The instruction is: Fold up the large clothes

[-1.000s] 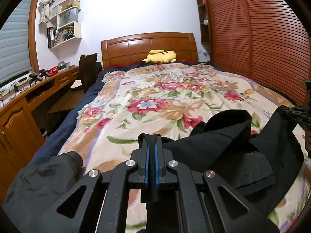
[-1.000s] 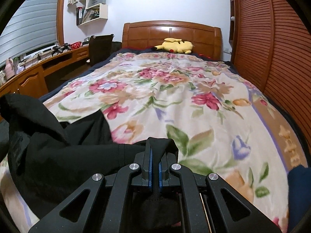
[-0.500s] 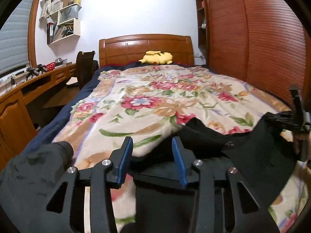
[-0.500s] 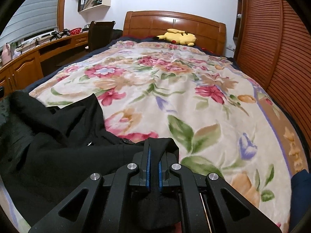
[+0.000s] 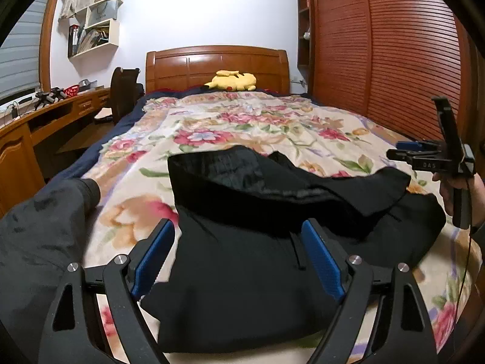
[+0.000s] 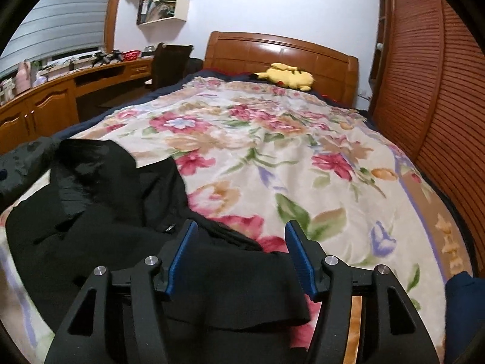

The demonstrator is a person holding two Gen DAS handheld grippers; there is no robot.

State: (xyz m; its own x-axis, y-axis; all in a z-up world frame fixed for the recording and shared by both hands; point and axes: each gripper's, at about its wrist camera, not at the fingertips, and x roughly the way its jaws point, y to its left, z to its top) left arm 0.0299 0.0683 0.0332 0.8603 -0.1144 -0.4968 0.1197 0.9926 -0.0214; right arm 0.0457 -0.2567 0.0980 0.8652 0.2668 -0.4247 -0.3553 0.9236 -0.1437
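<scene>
left gripper (image 5: 238, 257): lower centre, jaws just opened wide, nothing gripped | right gripper (image 6: 241, 254): lower centre, jaws just opened, nothing gripped

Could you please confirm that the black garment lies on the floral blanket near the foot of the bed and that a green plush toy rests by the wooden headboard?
Not quite: the plush toy is yellow, not green, as the left wrist view shows. The black garment does lie on the floral blanket, and the toy rests by the wooden headboard.

Bright indoor light, glare on the wall (image 5: 212, 9), fisheye-darkened corners.
</scene>
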